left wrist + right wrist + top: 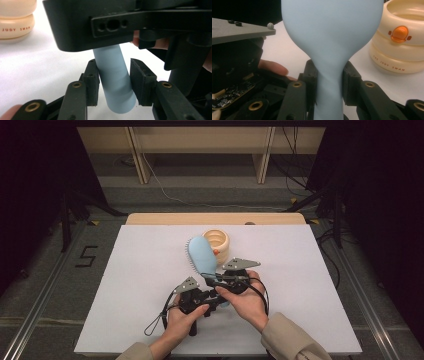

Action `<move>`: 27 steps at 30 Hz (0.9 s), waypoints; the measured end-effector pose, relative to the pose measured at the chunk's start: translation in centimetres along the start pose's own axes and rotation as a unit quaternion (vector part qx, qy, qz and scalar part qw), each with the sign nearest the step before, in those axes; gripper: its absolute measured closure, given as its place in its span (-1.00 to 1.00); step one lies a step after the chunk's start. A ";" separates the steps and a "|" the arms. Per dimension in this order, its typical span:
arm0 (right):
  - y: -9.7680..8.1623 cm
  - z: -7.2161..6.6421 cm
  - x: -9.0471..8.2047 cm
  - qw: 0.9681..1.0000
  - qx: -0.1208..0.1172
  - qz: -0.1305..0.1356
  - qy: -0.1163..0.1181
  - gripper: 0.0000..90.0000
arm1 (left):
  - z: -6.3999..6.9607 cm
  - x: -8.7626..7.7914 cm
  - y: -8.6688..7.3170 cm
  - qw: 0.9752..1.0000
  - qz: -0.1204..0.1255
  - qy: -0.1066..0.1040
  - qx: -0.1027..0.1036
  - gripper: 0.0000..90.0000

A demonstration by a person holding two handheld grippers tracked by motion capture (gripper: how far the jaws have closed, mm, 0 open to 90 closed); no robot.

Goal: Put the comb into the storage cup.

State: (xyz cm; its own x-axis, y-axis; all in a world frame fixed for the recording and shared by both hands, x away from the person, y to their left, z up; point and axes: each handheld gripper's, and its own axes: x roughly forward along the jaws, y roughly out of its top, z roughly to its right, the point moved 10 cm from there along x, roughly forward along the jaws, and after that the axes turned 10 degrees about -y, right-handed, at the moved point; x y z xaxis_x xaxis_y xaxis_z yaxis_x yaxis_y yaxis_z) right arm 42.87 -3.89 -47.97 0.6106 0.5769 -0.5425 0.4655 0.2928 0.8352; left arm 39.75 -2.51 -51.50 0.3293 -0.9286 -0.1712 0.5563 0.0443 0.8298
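Both grippers are clamped on the blue hairbrush [202, 255]: right gripper [329, 85] at its neck, left gripper [113, 85] at the handle end.

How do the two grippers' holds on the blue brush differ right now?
The right gripper clamps the hairbrush at the neck just below its wide head; the left gripper takes the round handle near its free end. The right gripper's pads press both sides tightly; the left gripper's right pad still shows a sliver of gap. The right gripper sits nearer the cream cup. Both grip the same brush, side by side.
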 end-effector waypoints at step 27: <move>0.2 0.0 -0.2 1.000 0.005 -0.004 0.003 0.50 | -0.1 -0.4 0.2 0.999 0.000 -0.028 -0.043 0.46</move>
State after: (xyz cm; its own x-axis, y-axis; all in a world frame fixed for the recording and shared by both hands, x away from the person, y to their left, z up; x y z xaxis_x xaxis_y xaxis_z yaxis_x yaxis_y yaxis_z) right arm 42.82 -3.97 -47.70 0.6027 0.5787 -0.5494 0.4778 0.2897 0.8293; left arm 39.80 -2.13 -51.36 0.2878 -0.9475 -0.1392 0.6205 0.0737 0.7807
